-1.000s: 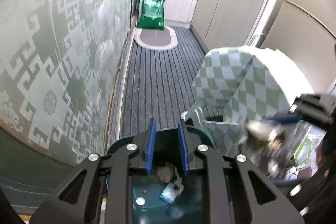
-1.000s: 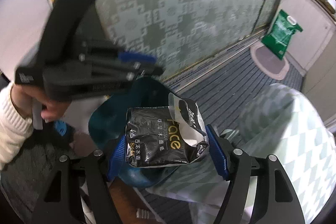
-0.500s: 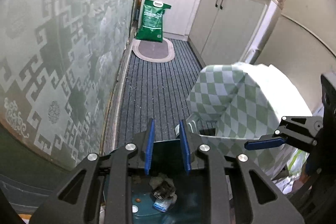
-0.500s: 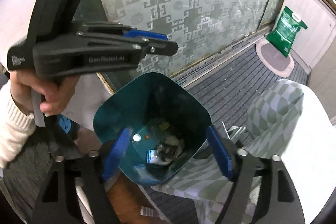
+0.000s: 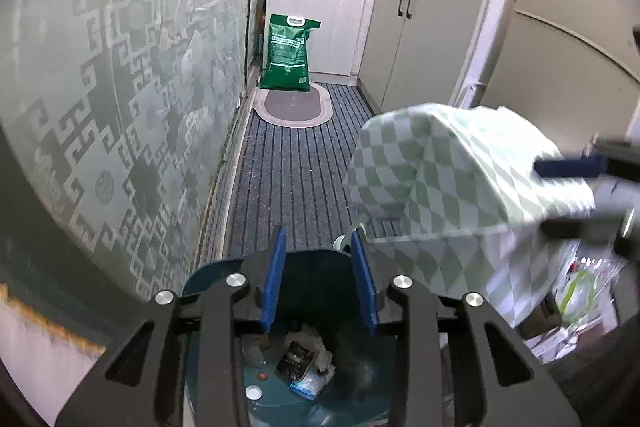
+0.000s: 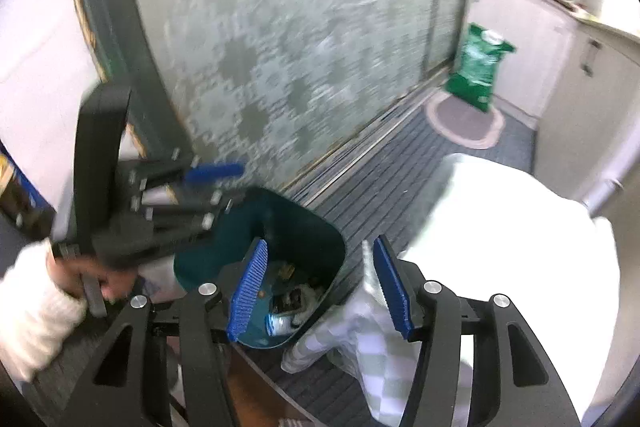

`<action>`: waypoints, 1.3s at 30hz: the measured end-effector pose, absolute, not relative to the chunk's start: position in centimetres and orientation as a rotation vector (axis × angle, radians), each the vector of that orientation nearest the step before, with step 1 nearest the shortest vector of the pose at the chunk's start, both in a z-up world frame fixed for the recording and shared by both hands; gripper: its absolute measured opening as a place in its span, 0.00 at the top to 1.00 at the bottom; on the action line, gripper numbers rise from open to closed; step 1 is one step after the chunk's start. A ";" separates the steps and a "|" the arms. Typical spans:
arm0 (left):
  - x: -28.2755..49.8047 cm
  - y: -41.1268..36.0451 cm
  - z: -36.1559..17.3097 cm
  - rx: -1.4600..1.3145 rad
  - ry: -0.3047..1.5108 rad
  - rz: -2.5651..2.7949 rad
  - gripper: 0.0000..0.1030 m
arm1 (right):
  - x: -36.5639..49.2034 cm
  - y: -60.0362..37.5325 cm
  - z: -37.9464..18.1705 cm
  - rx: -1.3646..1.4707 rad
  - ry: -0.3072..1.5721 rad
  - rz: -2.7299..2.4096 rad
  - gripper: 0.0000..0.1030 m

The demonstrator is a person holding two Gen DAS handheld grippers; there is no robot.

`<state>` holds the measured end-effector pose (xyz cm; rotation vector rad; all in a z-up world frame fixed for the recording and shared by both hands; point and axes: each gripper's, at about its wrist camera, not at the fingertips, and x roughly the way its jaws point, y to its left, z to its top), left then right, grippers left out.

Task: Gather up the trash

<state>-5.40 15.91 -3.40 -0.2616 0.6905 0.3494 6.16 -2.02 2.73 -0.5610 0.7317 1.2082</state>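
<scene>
The black wrapper I had pinched in my right gripper point(image 6: 320, 287) a second ago is no longer between its pads; it now lies at the bottom of the teal bin point(image 5: 208, 277), among a crumpled pale scrap, a small blue-and-white packet and a couple of coins or caps; in the left wrist view I can make out the black wrapper point(image 5: 297, 363) face up near the middle of the bin floor; the right tongs are spread wide with nothing between them, and they have drawn back from over the bin mouth, the picture smeared as they swing; my left gripper point(image 5: 318, 283) hangs right over the bin's near rim, its blue pads parted with a gap and holding nothing, though they stand closer together than the right pair; the bin sits on the floor just beside the frosted patterned glass door point(image 5: 120, 87) and touching, or nearly touching, the green checked cloth point(image 5: 440, 187) draped over the furniture next to it; I judge this piece of trash done; more clutter shows in clear bags point(image 5: 576, 291) under the cloth's right side, so my next move is probably to look there for the next item
</scene>
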 end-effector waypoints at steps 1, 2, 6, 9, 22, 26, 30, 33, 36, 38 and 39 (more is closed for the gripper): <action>-5.7 15.2 -3.5 -0.247 0.692 0.357 0.64 | 6.0 -3.0 3.2 -0.543 0.716 1.191 0.46; -6.0 14.7 -3.5 -0.240 0.691 0.359 0.62 | 5.8 -3.7 3.6 -0.525 0.700 1.172 0.46; -6.8 12.9 -3.3 -0.234 0.674 0.366 0.55 | 5.5 -7.1 4.3 -0.460 0.681 1.130 0.46; -7.4 11.4 -2.9 -0.199 0.653 0.377 0.47 | 5.5 -9.9 4.2 -0.423 0.676 1.085 0.43; -9.6 7.3 -2.2 -0.166 0.582 0.418 0.03 | 6.0 -19.3 4.7 -0.334 0.578 0.878 0.03; -9.6 6.8 -2.6 -0.174 0.606 0.446 0.03 | 5.4 -19.9 4.3 -0.361 0.572 0.886 0.03; -9.8 6.4 -2.5 -0.155 0.596 0.453 0.03 | 5.0 -20.0 4.2 -0.383 0.542 0.882 0.03; -10.0 6.6 -2.5 -0.173 0.588 0.453 0.03 | 4.9 -19.7 4.3 -0.374 0.533 0.877 0.03; -10.3 6.8 -2.3 -0.175 0.570 0.477 0.03 | 4.7 -19.4 4.3 -0.376 0.524 0.880 0.03; -10.7 7.0 -2.1 -0.174 0.550 0.493 0.03 | 4.5 -19.1 4.3 -0.381 0.517 0.880 0.03; -10.8 7.0 -2.0 -0.175 0.541 0.496 0.03 | 4.3 -18.9 4.2 -0.388 0.513 0.882 0.03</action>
